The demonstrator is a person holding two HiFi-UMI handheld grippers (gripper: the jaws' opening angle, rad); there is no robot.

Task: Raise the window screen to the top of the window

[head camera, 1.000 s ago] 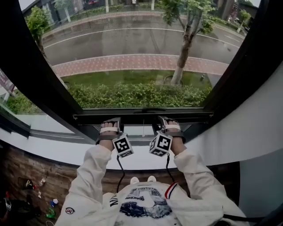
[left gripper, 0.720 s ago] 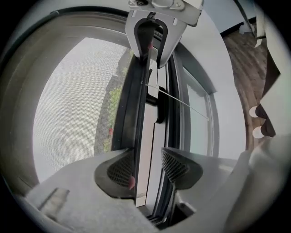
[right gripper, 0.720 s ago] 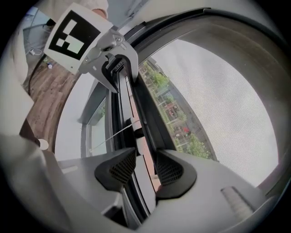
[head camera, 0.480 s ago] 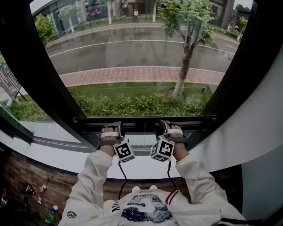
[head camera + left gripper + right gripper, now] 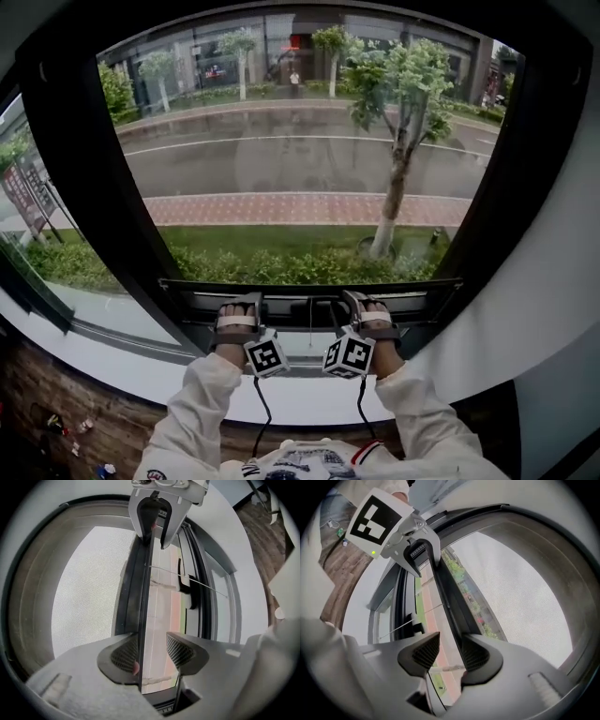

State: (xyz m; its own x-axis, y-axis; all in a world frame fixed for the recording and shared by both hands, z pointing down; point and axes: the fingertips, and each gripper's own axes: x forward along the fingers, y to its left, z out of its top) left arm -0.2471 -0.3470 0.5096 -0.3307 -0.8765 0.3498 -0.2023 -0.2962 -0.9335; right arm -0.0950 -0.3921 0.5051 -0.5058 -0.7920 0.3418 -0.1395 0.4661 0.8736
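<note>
At your left, the black side post (image 5: 89, 197) of the window frame slants up and away, and the white sill (image 5: 122, 328) runs below it. The window screen (image 5: 84, 588) has its grey mesh stretched over the opening, and its dark bottom bar (image 5: 309, 284) lies low in the window, just above the lower frame rail and level from one side post to the other. All the tall opening above that bar, up to the curved top of the frame (image 5: 300, 11), shows street and trees through the mesh. Your left claw (image 5: 238, 305) sits under the bar left of its middle. In the left gripper view that claw (image 5: 152, 651) is spread, with the bar's edge running down against the pad on the mesh side and daylight showing across the rest of the gap. A thin cord (image 5: 310, 314) hangs from the bar's middle, between your two claws. Your right claw (image 5: 364, 302) sits under the bar right of the middle. In its own view it (image 5: 450, 653) is spread too, with the bar meeting the mesh-side pad. The right side post (image 5: 487, 187) closes the opening.
</note>
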